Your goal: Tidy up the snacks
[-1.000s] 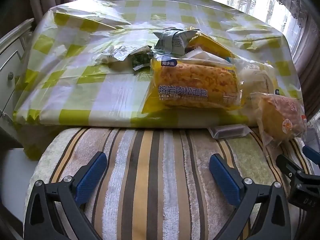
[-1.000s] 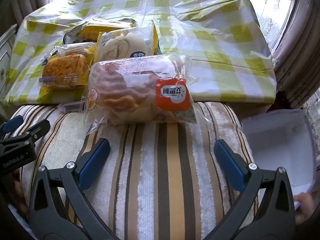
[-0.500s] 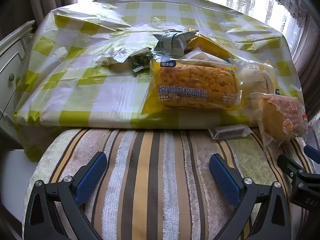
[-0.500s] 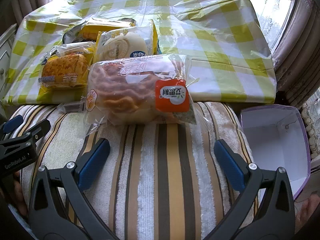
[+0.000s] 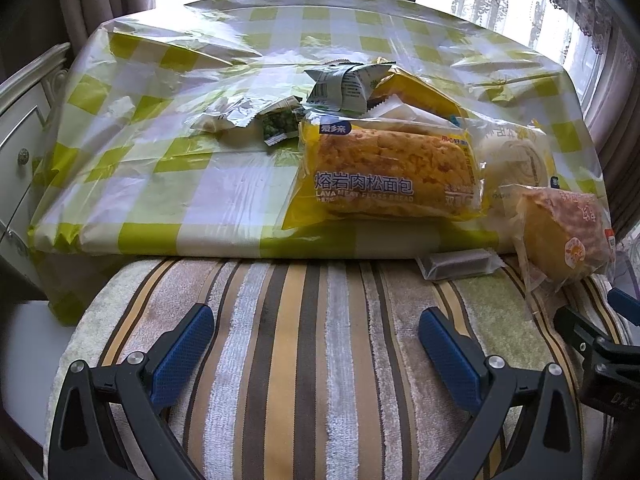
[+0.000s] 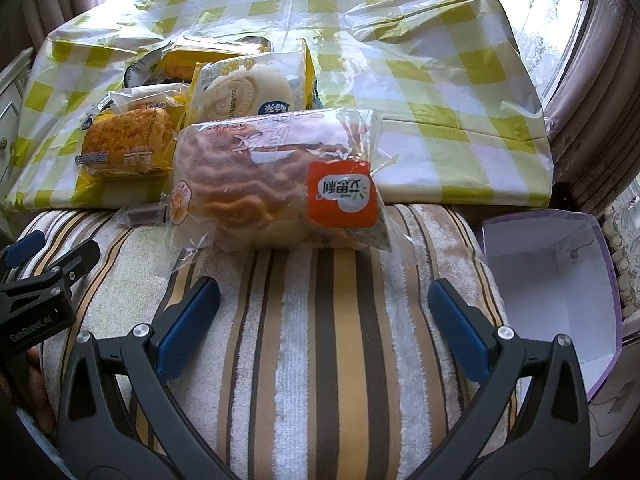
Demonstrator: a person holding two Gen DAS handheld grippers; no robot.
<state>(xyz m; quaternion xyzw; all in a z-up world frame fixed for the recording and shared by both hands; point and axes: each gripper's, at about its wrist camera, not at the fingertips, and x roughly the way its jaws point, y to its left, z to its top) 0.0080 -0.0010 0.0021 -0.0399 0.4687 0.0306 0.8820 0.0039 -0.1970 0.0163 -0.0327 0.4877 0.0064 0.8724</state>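
Observation:
Several packaged snacks lie on a table with a green checked cloth (image 5: 168, 184). A yellow meat floss bread pack (image 5: 384, 176) lies near the front edge; it also shows in the right wrist view (image 6: 128, 148). A clear-wrapped bun with an orange label (image 6: 276, 188) leans over onto the striped cushion (image 6: 320, 340); it also shows in the left wrist view (image 5: 560, 236). A white round bun pack (image 6: 244, 88) lies behind it. My left gripper (image 5: 316, 344) is open and empty over the cushion (image 5: 304, 360). My right gripper (image 6: 324, 320) is open and empty, just short of the orange-label bun.
A white box with purple rim (image 6: 552, 284) stands open to the right of the cushion. A small dark wrapped bar (image 5: 460, 264) lies at the table's foot. Small grey and green packets (image 5: 344, 88) lie mid-table. A white cabinet (image 5: 16, 136) stands left.
The white box has come further into the right wrist view. Both grippers stay open with little movement.

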